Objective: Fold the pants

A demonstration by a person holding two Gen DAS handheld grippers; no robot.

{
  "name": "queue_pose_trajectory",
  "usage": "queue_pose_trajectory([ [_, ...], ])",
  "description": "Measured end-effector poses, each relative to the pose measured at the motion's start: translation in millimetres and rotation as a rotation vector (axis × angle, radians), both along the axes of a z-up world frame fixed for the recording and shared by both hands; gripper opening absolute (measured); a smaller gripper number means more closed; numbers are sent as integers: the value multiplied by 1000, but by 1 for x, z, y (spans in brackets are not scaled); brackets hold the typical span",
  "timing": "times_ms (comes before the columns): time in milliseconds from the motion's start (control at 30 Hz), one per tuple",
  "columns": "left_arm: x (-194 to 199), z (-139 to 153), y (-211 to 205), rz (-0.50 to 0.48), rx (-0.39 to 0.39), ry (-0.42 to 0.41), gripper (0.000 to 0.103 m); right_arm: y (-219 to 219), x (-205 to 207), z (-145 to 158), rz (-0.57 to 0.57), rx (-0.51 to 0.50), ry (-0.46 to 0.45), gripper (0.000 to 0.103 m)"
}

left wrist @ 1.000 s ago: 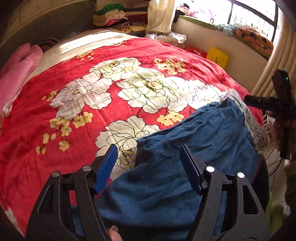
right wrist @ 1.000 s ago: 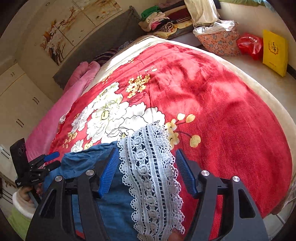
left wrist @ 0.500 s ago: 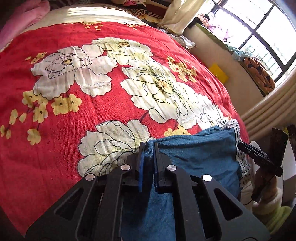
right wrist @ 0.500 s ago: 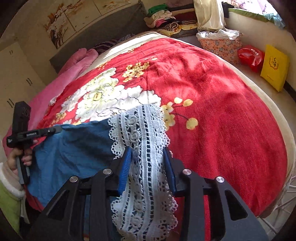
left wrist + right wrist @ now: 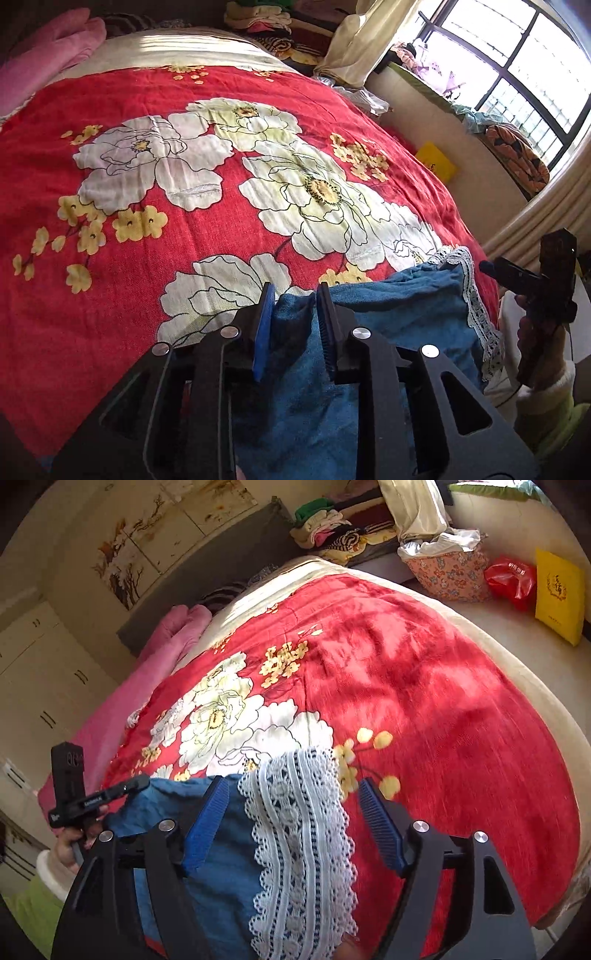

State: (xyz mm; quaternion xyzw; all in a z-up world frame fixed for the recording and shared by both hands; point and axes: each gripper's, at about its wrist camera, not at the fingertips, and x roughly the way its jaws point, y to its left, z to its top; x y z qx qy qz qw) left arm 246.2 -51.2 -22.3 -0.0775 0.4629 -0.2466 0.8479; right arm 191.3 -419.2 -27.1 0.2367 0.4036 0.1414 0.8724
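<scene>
Red floral bedspread (image 5: 229, 229) beneath blue pants (image 5: 399, 310); yellow box (image 5: 559, 594) seemingly floored.

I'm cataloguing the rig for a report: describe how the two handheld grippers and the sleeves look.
Both the left gripper and the right gripper have black cut-out frames with silver round bolts and ribbed blue finger pads. The left gripper's black handle bears small pale markings. Each wrist wears a lime-green sleeve with a white fleecy cuff.
</scene>
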Motion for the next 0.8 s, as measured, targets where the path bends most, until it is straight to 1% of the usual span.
queue_pose_trajectory([
  [33,0,-2,-1,-1,6,3,15,0,11,-5,11,5,33,73],
  [133,0,-11,-3,-7,28,24,15,6,34,-21,73,41,93,71],
  [167,0,-14,-4,-13,28,32,15,11,37,-24,109,46,100,64],
  [200,0,-15,-5,-18,32,35,15,17,39,-27,144,43,109,59],
  [233,0,-17,-7,-20,41,38,15,21,40,-30,156,41,111,48],
  [267,1,-18,-9,-19,46,41,15,22,39,-32,164,57,111,32],
  [300,2,-18,-9,-16,50,41,13,21,37,-32,169,78,96,25],
  [333,2,-18,-10,-12,54,42,5,20,31,-28,164,84,55,23],
  [400,2,-15,-8,0,39,31,3,20,19,-13,158,78,-44,21],
  [500,4,-10,-8,14,15,4,3,13,19,1,114,63,-81,20],
  [533,5,-10,-10,15,23,1,3,13,23,4,100,38,-91,20],
  [567,6,-10,-13,15,36,-2,3,13,28,4,90,3,-92,20],
  [633,9,-12,-17,26,48,-10,3,12,41,0,74,-30,-70,20],
  [667,10,-13,-18,33,49,-11,3,13,47,-4,67,-63,-57,20],
  [733,13,-16,-18,51,56,-8,3,20,55,-14,51,-169,-34,20],
  [800,15,-21,-21,59,91,-13,3,30,61,-24,62,-241,-9,20],
])
